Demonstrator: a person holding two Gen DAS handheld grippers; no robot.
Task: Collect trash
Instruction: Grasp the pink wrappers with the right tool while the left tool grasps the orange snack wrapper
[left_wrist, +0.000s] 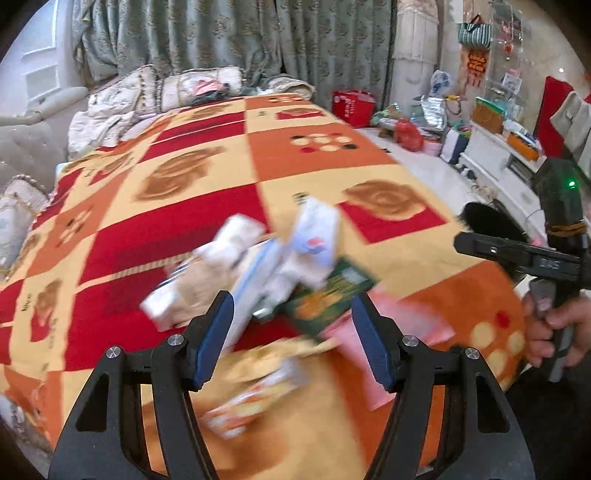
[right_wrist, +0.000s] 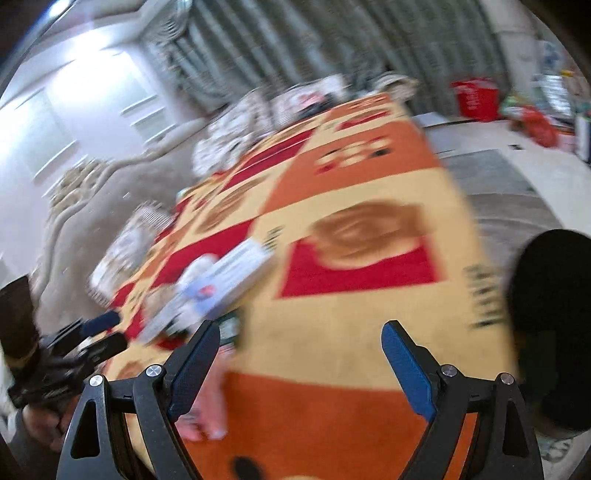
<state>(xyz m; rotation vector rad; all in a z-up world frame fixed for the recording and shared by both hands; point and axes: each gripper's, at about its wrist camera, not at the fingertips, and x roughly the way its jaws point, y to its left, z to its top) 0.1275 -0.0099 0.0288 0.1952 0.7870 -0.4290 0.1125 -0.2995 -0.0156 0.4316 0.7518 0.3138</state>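
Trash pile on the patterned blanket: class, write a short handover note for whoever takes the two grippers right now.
Left gripper: open, empty, hovering at the trash pile.
Right gripper: open, empty, over bare blanket right of the pile.
Trash: white wrappers, a green packet and pink paper heaped on the blanket.
Black bin: beside the blanket's right edge.
Done: cannot tell.
Left: whole pile.

Checkered blanket (left_wrist: 207, 177), green curtains (left_wrist: 229, 33), red bag (left_wrist: 352, 107)
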